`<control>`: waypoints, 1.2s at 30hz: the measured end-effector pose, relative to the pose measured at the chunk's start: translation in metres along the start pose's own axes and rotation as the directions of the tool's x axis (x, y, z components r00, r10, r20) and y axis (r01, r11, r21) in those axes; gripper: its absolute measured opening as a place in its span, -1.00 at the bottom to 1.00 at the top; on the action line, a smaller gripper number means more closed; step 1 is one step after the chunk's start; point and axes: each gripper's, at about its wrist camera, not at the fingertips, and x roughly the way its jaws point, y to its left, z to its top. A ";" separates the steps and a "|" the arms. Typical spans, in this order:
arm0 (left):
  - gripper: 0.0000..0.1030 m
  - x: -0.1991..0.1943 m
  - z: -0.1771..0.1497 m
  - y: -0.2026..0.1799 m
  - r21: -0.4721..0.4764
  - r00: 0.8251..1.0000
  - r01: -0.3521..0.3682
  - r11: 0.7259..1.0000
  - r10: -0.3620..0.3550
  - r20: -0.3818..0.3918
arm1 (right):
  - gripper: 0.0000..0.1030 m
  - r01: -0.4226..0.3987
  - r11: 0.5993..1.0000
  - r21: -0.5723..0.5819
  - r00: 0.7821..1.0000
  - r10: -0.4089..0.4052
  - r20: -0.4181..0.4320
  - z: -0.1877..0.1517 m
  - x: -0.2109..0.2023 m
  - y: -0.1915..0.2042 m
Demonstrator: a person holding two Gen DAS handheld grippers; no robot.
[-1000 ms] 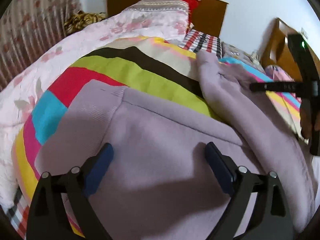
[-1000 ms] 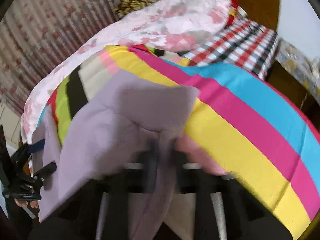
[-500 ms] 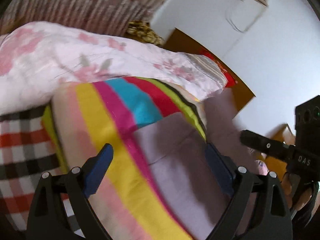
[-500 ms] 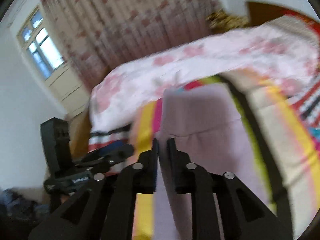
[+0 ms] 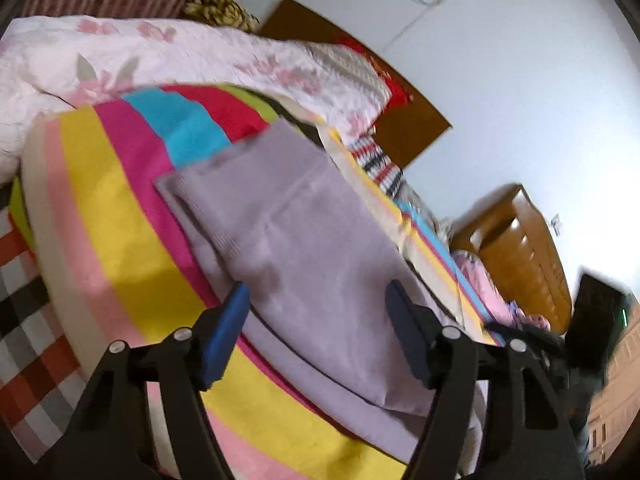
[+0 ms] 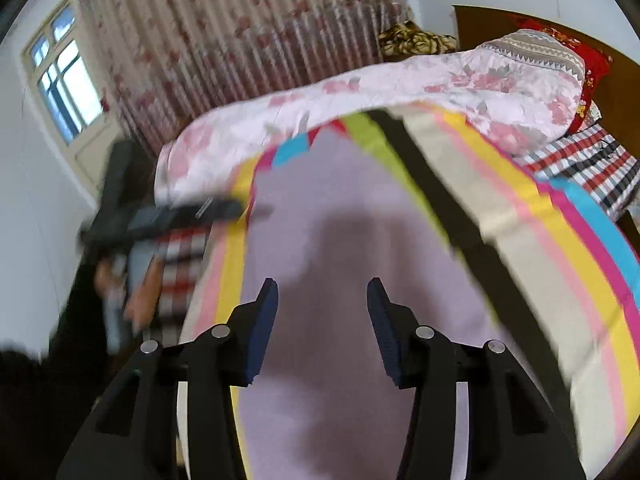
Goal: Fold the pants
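Observation:
The lilac pants (image 5: 304,240) lie folded over themselves, in layers, on a striped multicolour blanket (image 5: 112,208). My left gripper (image 5: 318,300) is open and empty, just above the near part of the pants. In the right wrist view the pants (image 6: 344,208) stretch away along the blanket (image 6: 520,232). My right gripper (image 6: 322,296) is open and empty above them. The left gripper (image 6: 168,216) shows blurred at the left of that view; the right gripper (image 5: 532,336) shows at the right edge of the left wrist view.
A pink floral quilt (image 5: 160,56) lies along the far side of the bed. A checked sheet (image 5: 24,320) shows at the bed's edge. A wooden headboard (image 5: 412,128) and a wooden cabinet (image 5: 520,256) stand by the white wall. Striped curtains (image 6: 240,40) and a window (image 6: 64,80) are behind.
My right gripper held a pant leg shut, carried it across over the rest of the pants, and has now opened and let it go. My left gripper stayed open and swung round.

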 end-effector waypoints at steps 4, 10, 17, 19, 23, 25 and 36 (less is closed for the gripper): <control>0.33 0.008 -0.013 0.004 -0.015 1.000 -0.015 1.000 0.015 -0.009 | -0.10 0.022 0.998 -0.054 0.999 -0.023 -0.025 -0.039 -0.009 0.028; 0.14 -0.001 -0.022 0.015 -0.058 1.000 -0.018 0.998 0.018 -0.001 | -0.10 0.183 0.917 -0.355 0.982 -0.189 0.018 -0.048 0.005 0.081; 0.07 -0.004 -0.024 0.013 -0.089 0.998 0.056 0.994 -0.058 -0.029 | -0.11 0.456 0.609 -0.649 0.853 -0.507 0.123 -0.073 0.054 0.108; 0.10 -0.004 -0.026 0.014 -0.123 0.994 0.097 0.988 -0.102 -0.035 | -0.10 0.486 0.527 -0.697 0.826 -0.538 0.168 -0.079 0.063 0.114; 0.18 -0.006 -0.036 0.020 -0.201 0.981 0.175 0.964 -0.188 -0.047 | -0.11 0.492 0.337 -0.803 0.780 -0.580 0.235 -0.087 0.088 0.126; 0.21 -0.008 -0.039 0.028 -0.241 0.971 0.214 0.947 -0.233 -0.050 | -0.12 0.499 0.289 -0.817 0.761 -0.596 0.254 -0.085 0.098 0.127; 0.40 -0.001 -0.035 0.019 -0.273 0.914 0.358 0.893 -0.395 -0.095 | -0.92 0.555 0.481 -0.679 0.802 -0.527 0.281 -0.045 0.073 0.117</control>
